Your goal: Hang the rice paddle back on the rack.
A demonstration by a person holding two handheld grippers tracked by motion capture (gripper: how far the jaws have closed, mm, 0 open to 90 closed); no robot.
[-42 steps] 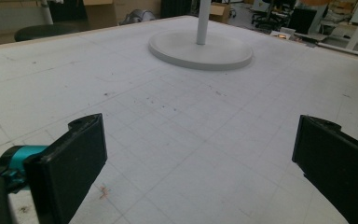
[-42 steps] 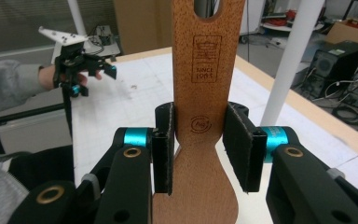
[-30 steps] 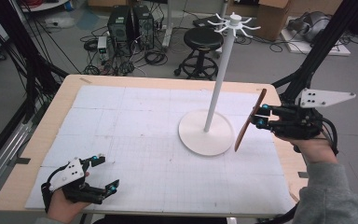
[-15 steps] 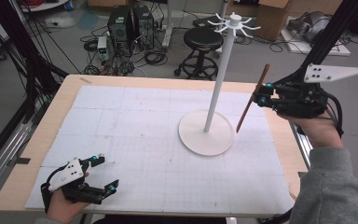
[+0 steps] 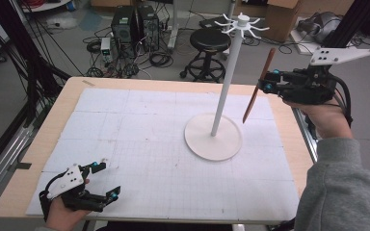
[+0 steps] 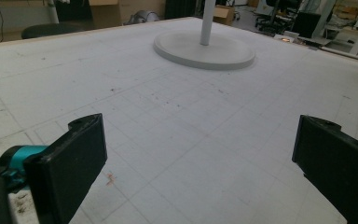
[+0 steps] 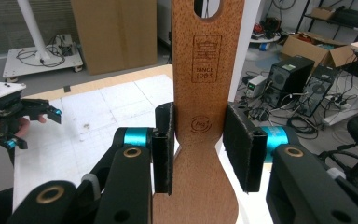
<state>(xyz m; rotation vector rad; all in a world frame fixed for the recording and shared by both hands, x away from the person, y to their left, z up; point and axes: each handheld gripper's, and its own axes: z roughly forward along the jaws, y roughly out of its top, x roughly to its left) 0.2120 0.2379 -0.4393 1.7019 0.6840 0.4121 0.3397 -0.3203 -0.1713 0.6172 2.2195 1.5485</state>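
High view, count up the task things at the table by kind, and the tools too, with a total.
Flat brown wooden spatula with a hanging hole: 1
Tall white pole stand with hooks and a round base: 1
Black two-jaw tools: 2, left tool and right tool
Total: 4

On the wooden spatula I hold, a stamped rectangular mark reads "SINCE" above a number I can't make out; below sits a small round logo, illegible.

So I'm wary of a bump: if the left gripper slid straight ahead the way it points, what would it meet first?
Probably the white stand's round base, beyond bare mat; the left gripper is open.
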